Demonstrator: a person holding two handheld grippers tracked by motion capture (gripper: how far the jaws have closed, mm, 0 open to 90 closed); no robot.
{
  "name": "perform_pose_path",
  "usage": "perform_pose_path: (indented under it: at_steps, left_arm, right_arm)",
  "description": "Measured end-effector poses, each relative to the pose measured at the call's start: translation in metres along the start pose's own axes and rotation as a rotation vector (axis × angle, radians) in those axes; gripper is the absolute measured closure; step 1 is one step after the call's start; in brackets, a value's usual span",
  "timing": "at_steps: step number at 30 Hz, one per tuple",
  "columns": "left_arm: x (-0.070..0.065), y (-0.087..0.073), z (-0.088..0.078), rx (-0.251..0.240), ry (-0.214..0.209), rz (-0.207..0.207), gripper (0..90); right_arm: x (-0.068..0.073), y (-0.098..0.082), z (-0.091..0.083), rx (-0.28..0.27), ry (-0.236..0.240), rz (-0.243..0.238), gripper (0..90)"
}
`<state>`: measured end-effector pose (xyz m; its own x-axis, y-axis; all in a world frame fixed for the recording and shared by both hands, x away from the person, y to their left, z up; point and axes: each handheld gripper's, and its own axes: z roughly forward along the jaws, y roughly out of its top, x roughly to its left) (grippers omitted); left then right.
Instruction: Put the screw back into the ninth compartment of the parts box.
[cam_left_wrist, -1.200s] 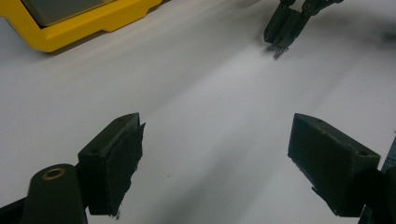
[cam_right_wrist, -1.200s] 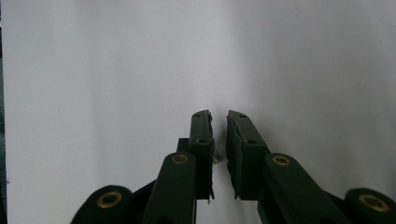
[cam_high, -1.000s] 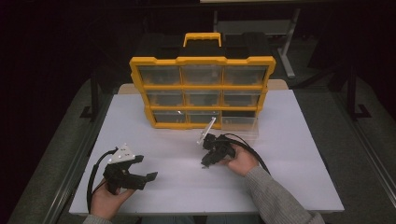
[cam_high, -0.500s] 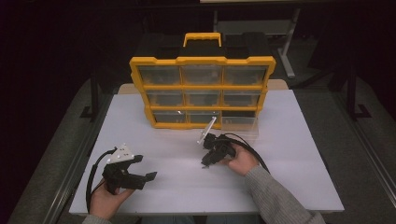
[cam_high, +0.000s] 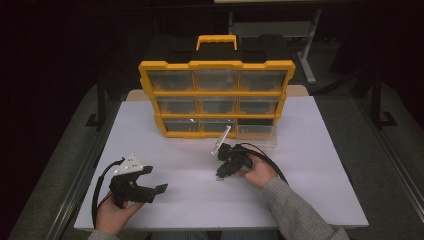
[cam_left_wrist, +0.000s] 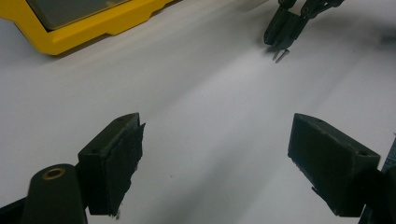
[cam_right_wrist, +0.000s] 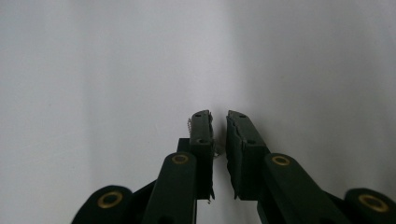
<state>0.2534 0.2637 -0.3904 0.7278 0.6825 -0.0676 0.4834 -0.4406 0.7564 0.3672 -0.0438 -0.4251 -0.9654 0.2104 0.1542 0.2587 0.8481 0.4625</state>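
We see the right gripper (cam_high: 223, 174) pointing down, jaws pinching screws (cam_left_wrist: 280, 55) at the tabletop (cam_high: 310, 165); left gripper (cam_high: 156, 180) well apart, jaws spread.

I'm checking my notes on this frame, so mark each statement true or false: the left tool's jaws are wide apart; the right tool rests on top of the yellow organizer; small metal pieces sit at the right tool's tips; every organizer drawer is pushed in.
1. The left tool has its jaws wide apart. True.
2. The right tool rests on top of the yellow organizer. False: it points down at the white table in front of the organizer.
3. Small metal pieces sit at the right tool's tips. True; whether they are gripped cannot be told.
4. Every organizer drawer is pushed in. False: the clear bottom-right drawer is pulled out onto the table.
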Motion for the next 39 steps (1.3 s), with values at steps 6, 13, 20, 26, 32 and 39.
perform_pose_path:
  at_steps: [6,13,20,26,32,39]
  left_arm:
    - [0.0001,0.0002,-0.0007,0.005,0.002,0.006,17.5]
    - [-0.0001,0.0001,-0.0004,0.0,0.003,0.0,17.5]
    - [0.0001,0.0001,-0.0003,0.0,0.003,-0.002,17.5]
    - [0.0,0.0003,-0.0002,0.003,0.002,0.002,17.5]
    - [0.0001,0.0001,-0.0001,0.0,0.004,-0.001,17.5]
    - [0.0002,0.0,-0.0004,-0.001,0.005,-0.004,17.5]
  right_arm:
    - [0.001,0.0012,0.0013,0.009,-0.011,-0.01,79.3]
    - [0.0001,0.0012,0.003,0.024,-0.026,-0.015,79.9]
    - [0.0015,0.0026,0.0034,0.035,-0.038,-0.006,81.1]
    - [0.0031,0.0044,0.0045,0.065,-0.038,-0.004,86.1]
    - [0.0,0.0038,0.0045,0.057,-0.021,0.005,86.6]
    - [-0.0064,0.0011,0.0008,0.034,0.014,0.037,87.0]
